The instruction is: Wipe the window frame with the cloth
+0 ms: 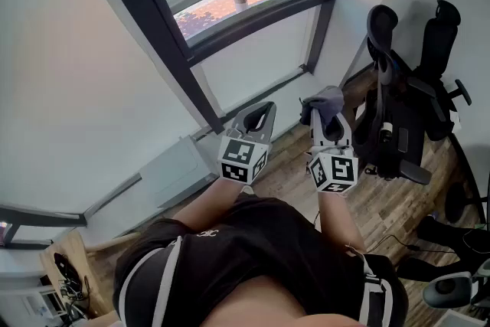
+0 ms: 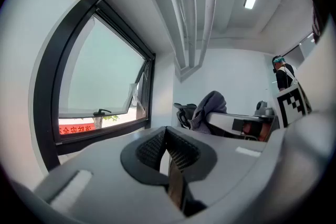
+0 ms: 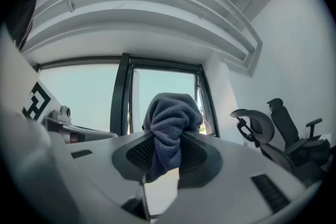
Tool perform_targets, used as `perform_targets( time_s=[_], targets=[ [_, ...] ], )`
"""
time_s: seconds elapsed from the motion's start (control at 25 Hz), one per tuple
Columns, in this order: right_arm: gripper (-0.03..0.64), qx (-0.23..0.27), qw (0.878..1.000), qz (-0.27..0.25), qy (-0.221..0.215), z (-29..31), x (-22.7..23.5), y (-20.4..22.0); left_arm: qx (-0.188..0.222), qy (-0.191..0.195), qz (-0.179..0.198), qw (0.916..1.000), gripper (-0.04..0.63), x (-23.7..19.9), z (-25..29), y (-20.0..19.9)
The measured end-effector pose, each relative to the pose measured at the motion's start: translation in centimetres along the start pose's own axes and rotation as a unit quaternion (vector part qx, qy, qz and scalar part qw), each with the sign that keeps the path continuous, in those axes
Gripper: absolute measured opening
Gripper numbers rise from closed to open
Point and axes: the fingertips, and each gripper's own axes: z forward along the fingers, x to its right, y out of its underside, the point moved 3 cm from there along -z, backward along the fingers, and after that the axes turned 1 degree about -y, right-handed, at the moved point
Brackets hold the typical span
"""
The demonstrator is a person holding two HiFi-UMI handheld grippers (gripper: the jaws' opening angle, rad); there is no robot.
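In the head view both claws are raised side by side in front of the person, pointing towards the dark window frame [image 1: 155, 38], which runs diagonally across the pale panes. The right claw [image 1: 325, 108] carries the grey cloth [image 1: 327, 97] bunched at its tip. The cloth is clear of the frame and touches nothing else, so the wiping looks not yet begun. The left claw [image 1: 261, 112] hangs just beside it with nothing at its tip, probably kept level and out of the way as the idle hand. Black office chairs [image 1: 402, 88] stand on the wooden floor [image 1: 387, 199] to the right, apart from the work. In the left gripper view that claw's jaws are pressed together, their ribbed pads meeting with nothing between them. Ahead of them lies the tilted-open sash with its window handle [image 2: 102, 112], and off to the right the cloth shows, standing up from the other claw. In the right gripper view the jaws are clamped on the cloth. A fold of it runs down between the pads, and the larger, rounded wad rises above and past the tips. Held this way, the soft fabric rather than the hard jaws should meet the metal first, and the grip low on the fold should keep it from slipping under pressure. Straight ahead stands the frame's upright post, which seems the likely first target.
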Motion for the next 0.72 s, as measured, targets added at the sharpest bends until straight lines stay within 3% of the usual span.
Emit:
perform_targets(
  time_s=[0.72],
  targets=[
    [0.107, 0.013, 1.0, 0.002, -0.002, -2.8, -0.6, 0.1, 0.0, -0.002, -0.001, 1.0, 0.009, 2.4, -2.3, 1.6]
  ],
)
